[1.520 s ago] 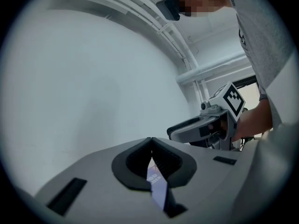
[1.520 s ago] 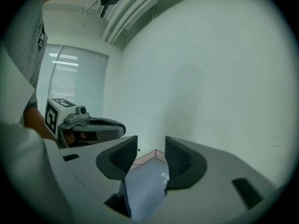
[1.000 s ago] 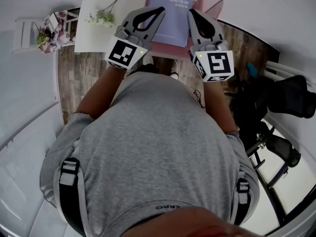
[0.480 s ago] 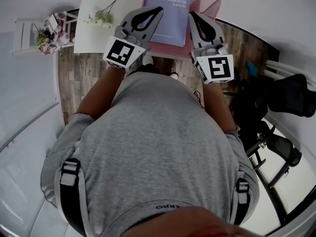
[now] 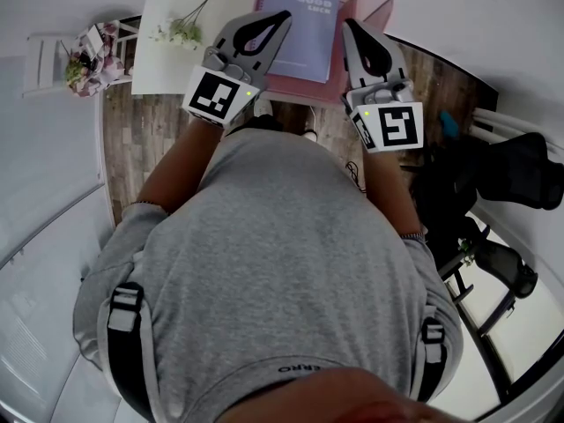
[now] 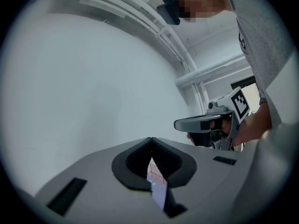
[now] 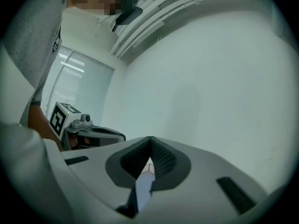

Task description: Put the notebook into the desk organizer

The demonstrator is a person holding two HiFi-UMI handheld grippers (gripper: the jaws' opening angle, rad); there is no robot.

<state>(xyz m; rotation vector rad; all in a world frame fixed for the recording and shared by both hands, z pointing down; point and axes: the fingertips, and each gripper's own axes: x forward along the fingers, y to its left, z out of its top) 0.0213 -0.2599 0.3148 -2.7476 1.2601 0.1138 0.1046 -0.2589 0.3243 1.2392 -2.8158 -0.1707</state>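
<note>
A lavender notebook (image 5: 302, 26) printed "GOOD LUCK" lies flat on a pink surface (image 5: 304, 86) at the top of the head view. A pink walled box (image 5: 376, 7), apparently the organizer, stands at its right. I hold both grippers up in front of my chest, above the notebook's near edge. My left gripper (image 5: 283, 15) is shut and empty, its tips touching over the notebook's left part. My right gripper (image 5: 349, 25) is shut too, just right of the notebook. The left gripper view (image 6: 151, 139) and right gripper view (image 7: 150, 137) face a bare white wall.
A white tabletop (image 5: 176, 60) with a sprig of small flowers (image 5: 181, 32) lies left of the pink surface. Further left is a white stand (image 5: 53, 60) holding a flowered item. A black chair and dark gear (image 5: 511, 179) crowd the right side over wooden floor (image 5: 141, 130).
My right gripper has drifted slightly right and toward me. The left gripper has barely moved, and both have stayed shut.
</note>
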